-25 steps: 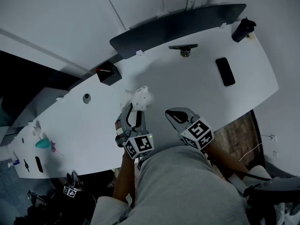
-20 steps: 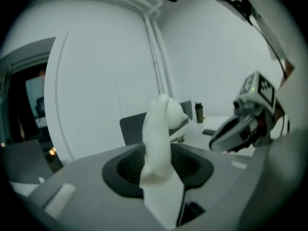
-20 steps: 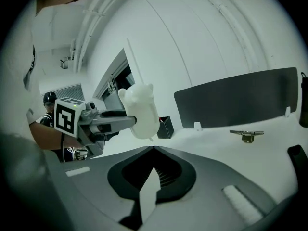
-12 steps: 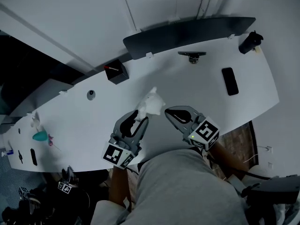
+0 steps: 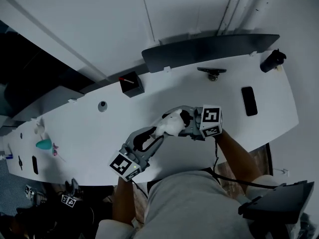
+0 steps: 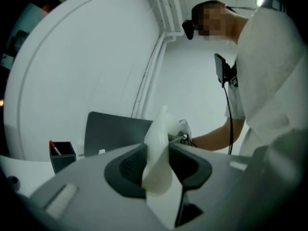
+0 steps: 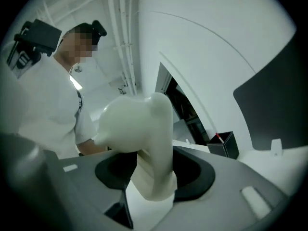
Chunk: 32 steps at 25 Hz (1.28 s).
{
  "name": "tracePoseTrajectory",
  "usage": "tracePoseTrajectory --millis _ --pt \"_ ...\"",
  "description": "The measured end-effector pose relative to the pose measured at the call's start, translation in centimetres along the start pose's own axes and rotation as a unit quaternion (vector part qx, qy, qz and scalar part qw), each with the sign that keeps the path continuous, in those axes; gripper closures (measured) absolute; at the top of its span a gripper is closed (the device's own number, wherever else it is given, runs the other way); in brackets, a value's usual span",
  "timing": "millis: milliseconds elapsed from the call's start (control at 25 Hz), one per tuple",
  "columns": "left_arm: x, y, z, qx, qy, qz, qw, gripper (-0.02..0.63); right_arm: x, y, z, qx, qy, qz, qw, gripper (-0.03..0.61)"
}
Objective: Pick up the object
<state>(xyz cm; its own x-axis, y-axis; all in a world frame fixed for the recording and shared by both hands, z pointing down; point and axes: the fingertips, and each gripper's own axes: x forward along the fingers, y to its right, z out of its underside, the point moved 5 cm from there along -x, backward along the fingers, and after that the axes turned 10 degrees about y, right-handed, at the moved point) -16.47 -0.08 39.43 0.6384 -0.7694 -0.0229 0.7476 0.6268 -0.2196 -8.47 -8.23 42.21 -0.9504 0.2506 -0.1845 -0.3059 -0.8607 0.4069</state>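
White object point(image 5: 172, 125) lifted off desk point(image 5: 239, 121); black box point(image 5: 132, 86) holds red pen point(image 5: 126, 79)

A glossy white bulbous plastic object point(image 5: 172, 124), tapering to a thin flap at one end, is held up in the air at the frame's centre.

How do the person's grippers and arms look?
The left gripper and right gripper have grey shells and black jaw pads; each bears a cube with black-and-white square markers. A black cable trails from the right gripper. The shirt is light, short-sleeved.
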Motion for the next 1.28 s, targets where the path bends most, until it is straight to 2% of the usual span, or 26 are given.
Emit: tracePoseTrajectory --millis 160,360,520,920,1120,1280 --pt "-1.0 -0.6 0.1 -0.026 0.018 -0.019 0.9993 0.474 0.9 -0.5 -0.3 -0.044 -0.023 0.018 0.999 0.364" --pt "-1.2 -0.4 0.2 -0.045 0.015 -0.003 0.9989 0.477 0.5 -1.1 -0.7 -0.056 -0.036 0.023 0.997 0.391" --pt "-2.1 -0.1 -0.4 -0.059 0.034 0.006 0.9976 0.486 0.3 -2.4 -1.5 -0.058 -0.030 0.019 0.998 0.425" --pt "-3.3 0.4 -1.1 -0.039 0.049 -0.013 0.9980 0.503 0.6 -4.5 -2.0 -0.082 -0.022 0.063 0.994 0.443" --pt "-4.0 0.9 -1.4 -0.016 0.054 -0.032 0.9979 0.511 0.9 -5.6 -1.9 -0.106 -0.012 0.086 0.991 0.443" --pt "-4.2 1.0 -1.0 0.000 0.048 -0.051 0.9975 0.518 0.9 -5.9 -1.5 -0.106 -0.014 0.113 0.988 0.443"
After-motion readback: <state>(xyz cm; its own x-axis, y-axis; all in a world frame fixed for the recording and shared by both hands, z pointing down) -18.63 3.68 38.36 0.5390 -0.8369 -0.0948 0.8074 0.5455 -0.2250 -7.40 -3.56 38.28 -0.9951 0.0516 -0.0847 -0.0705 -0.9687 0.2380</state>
